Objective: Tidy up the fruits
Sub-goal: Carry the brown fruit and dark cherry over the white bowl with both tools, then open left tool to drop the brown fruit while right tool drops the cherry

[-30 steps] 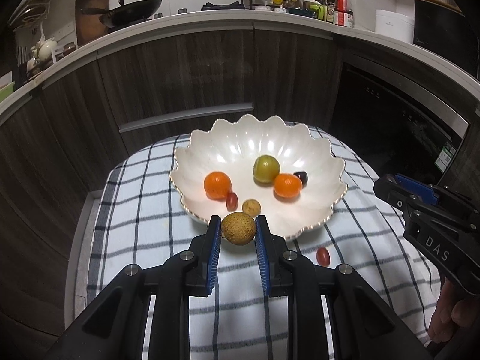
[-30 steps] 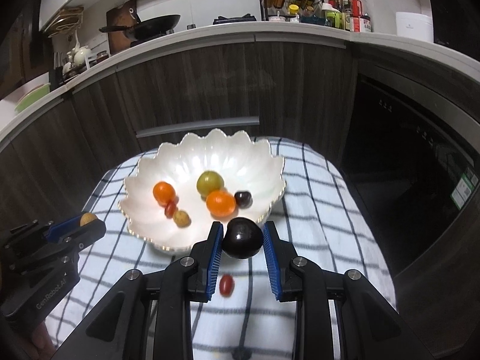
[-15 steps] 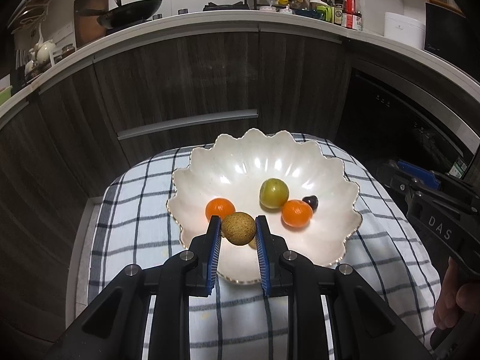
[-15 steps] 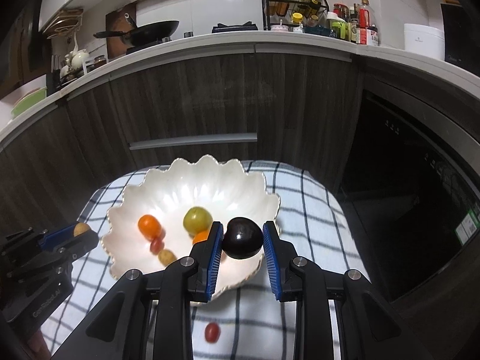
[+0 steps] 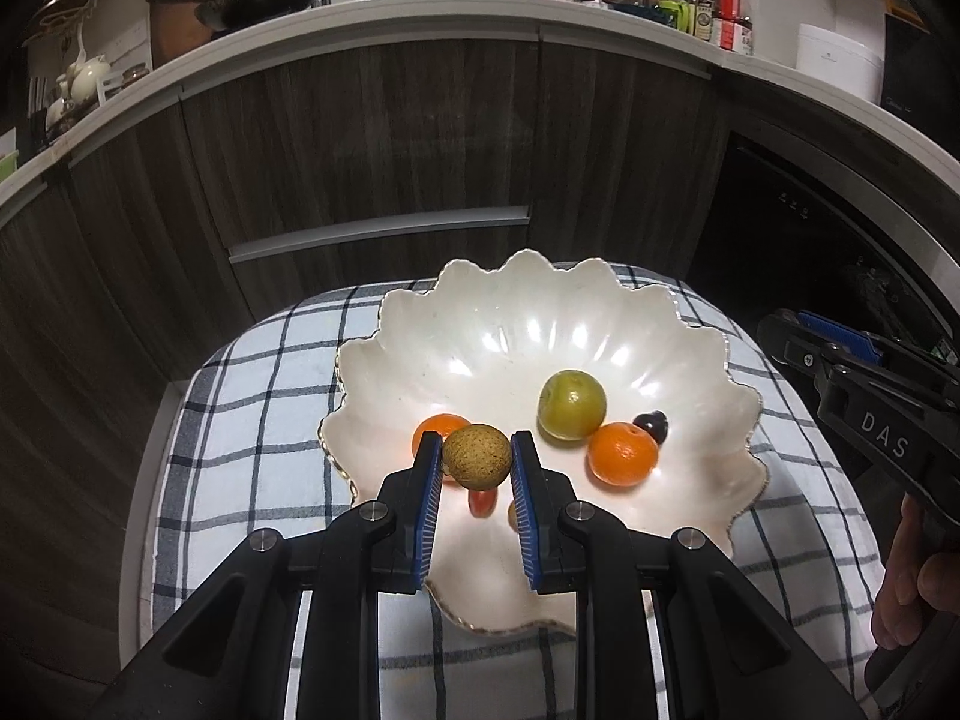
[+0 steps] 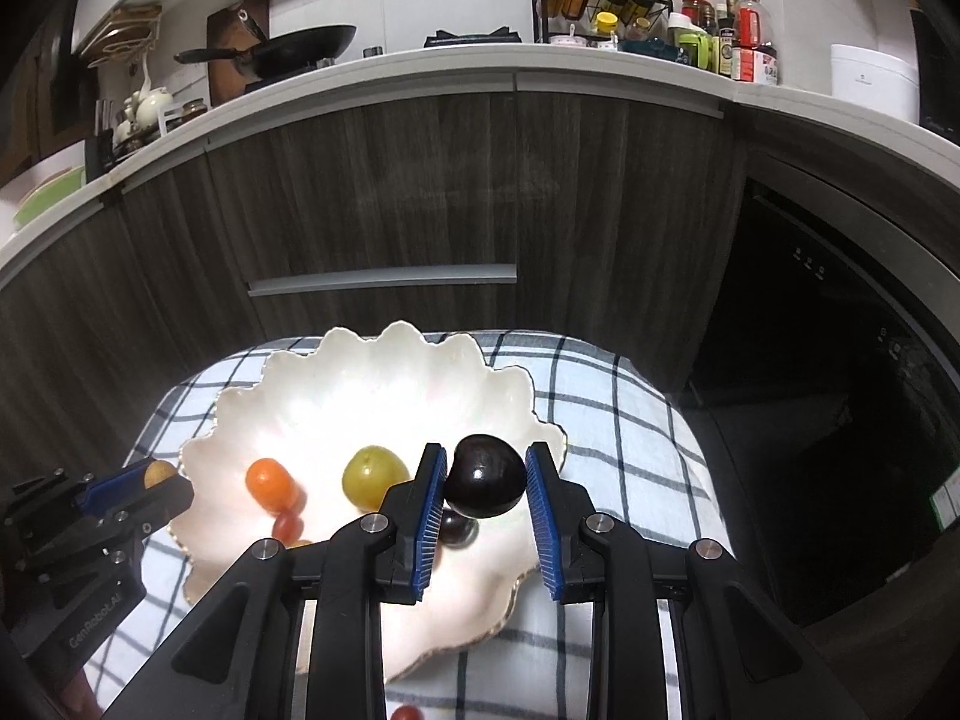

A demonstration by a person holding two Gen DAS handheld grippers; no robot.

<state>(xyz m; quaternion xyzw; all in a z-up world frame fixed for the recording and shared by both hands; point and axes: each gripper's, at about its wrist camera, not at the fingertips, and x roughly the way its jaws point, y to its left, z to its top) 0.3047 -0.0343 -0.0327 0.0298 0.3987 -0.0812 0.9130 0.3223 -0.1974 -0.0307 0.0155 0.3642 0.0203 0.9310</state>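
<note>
Left claw (image 5: 475, 461) grips brown fruit (image 5: 477, 457) (right claw (image 6: 486, 479): dark plum (image 6: 485, 483)).

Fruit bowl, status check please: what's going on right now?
Left tongs shut on brown fruit, right tongs on dark plum. Both over white bowl. Nothing blocking.

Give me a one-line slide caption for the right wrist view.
Right gripper holds a dark plum over the white scalloped bowl of fruit on a checked cloth.
</note>
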